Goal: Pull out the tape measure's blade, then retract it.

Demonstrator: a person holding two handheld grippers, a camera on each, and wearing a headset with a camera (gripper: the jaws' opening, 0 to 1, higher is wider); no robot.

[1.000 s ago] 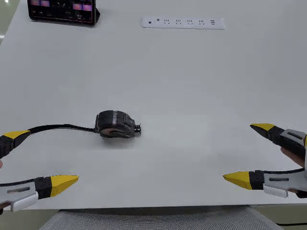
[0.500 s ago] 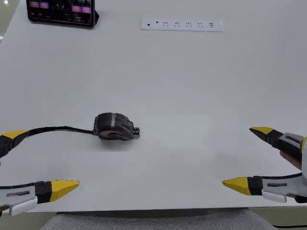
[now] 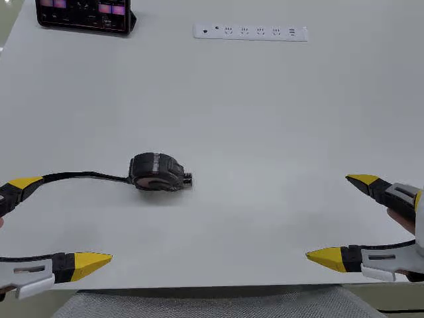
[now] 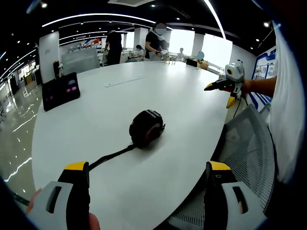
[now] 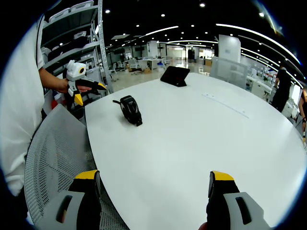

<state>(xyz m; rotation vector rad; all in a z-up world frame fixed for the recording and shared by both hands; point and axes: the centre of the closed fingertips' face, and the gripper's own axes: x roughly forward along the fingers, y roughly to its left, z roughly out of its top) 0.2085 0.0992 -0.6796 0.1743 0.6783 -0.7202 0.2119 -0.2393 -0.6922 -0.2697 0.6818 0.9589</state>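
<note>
The tape measure lies on the white worktop, left of centre and towards the near edge. Its case is dark. The hook of the blade sits right at the case's mouth, pointing right, with no blade drawn out. A black strap runs from the case's left side across the worktop to the tip of the left gripper's far finger. Whether it touches that finger I cannot tell.

The left gripper hangs at the near left edge. Its yellow-tipped fingers are spread wide and grasp nothing. In the left gripper view the tape measure lies ahead, between the lines of the two fingers but well beyond their tips.

The right gripper is at the near right edge, well apart from the tape measure, with its fingers released and wide and nothing between them. In the right gripper view the tape measure lies far off to the left.

A white power strip lies at the far side of the worktop. A dark tablet with a lit screen stands at the far left corner. A grey mesh chair shows beneath the near edge.
</note>
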